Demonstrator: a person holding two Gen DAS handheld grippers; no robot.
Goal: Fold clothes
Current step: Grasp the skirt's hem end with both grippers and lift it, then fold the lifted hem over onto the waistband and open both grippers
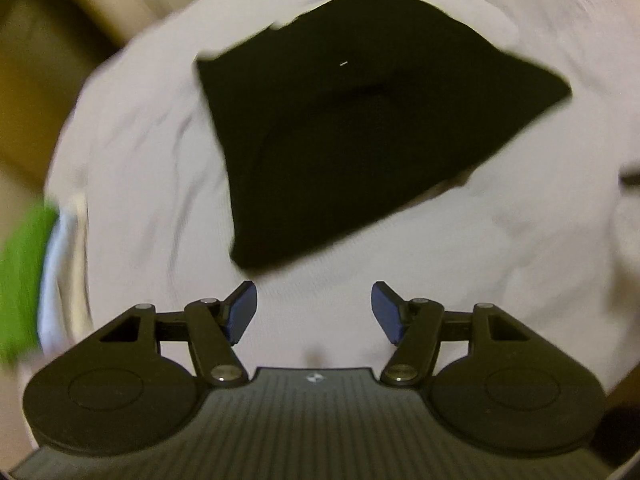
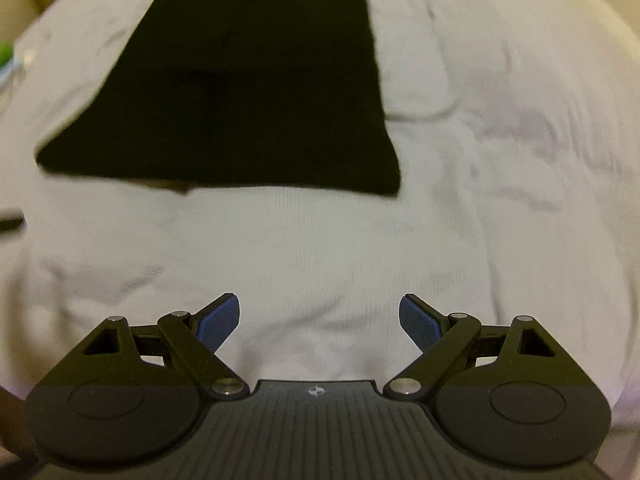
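Observation:
A black garment (image 1: 360, 120) lies folded into a flat rectangle on a white sheet (image 1: 140, 160). In the right wrist view the black garment (image 2: 248, 92) sits ahead and to the left, with layered edges at its near left corner. My left gripper (image 1: 314, 300) is open and empty, just short of the garment's near corner, above the sheet. My right gripper (image 2: 319, 312) is open and empty, well back from the garment's near edge, over the white sheet (image 2: 320, 260).
A green object (image 1: 24, 272) lies at the left edge of the sheet beside a white folded edge. Brown floor or furniture (image 1: 40, 60) shows beyond the sheet at the upper left. The sheet is wrinkled on the right (image 2: 520, 140).

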